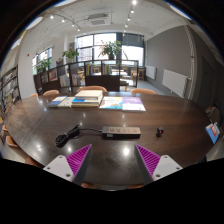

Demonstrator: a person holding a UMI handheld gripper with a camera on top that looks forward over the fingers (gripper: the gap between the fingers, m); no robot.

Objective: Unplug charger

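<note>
Looking along my gripper (112, 160), I see the two purple pads (75, 158) spread wide apart with bare table between them; the fingers hold nothing and touch nothing; just ahead of them, and a little toward the left finger, lies the power strip (122, 131), a dark flat bar on the dark wooden table (180, 118), its long axis running crosswise to my line of approach; from its left end a black cable (72, 135) curls away to a dark lump I take for the charger (61, 139), though I cannot tell whether it sits plugged into the strip or merely beside it; a small dark object (160, 130) rests off the strip's right end, apart from it; beyond all this are papers and books (100, 101) across the far side of the table, then chairs (90, 91) and bright windows (98, 45); my judgement is that the task has not started; the next move calls for going forward and left, since the charger lies nearer the left finger.
</note>
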